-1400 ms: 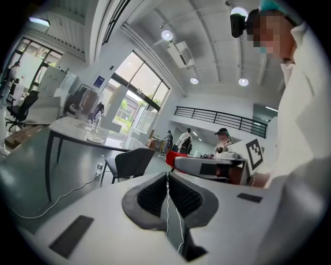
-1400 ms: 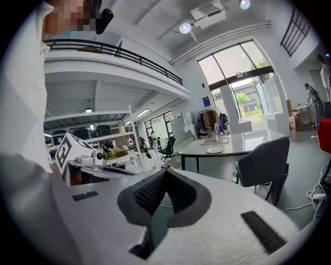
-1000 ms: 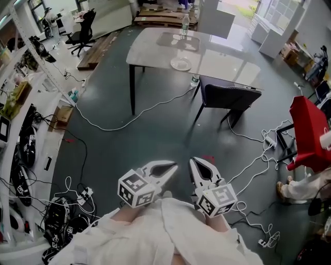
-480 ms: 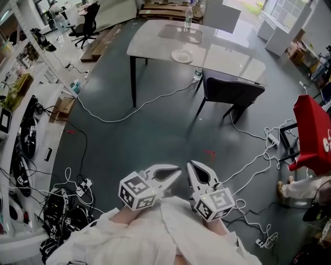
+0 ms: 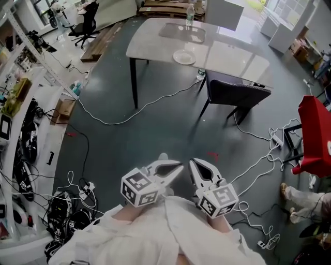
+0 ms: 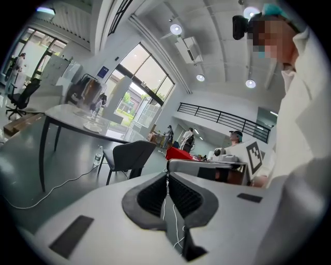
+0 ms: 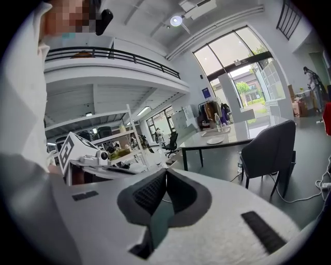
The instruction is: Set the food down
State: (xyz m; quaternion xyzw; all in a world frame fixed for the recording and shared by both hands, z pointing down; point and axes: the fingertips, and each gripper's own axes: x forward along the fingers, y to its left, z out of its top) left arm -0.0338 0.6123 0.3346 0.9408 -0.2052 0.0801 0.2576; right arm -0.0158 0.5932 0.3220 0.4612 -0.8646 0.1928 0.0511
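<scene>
Noting left gripper, right gripper clenched, empty, side by side, low. No food made out. Spotting plate on table well ahead, straight on, equally far from both.

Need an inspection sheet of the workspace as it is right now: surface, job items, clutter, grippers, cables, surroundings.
Surface: pale table across the room, mostly bare.
Job's things: no food seen; plate on the table, too far to tell if anything is on it.
Clutter: bottle at the table's far edge; second bottle on the floor by the dark chair.
Grippers: left gripper and right gripper both shut, nothing between the jaws, side by side over the floor.
Cables: white cable runs under the table; cable tangle by the shelves.
Surroundings: shelves at left, red cloth and a person's leg at right.
</scene>
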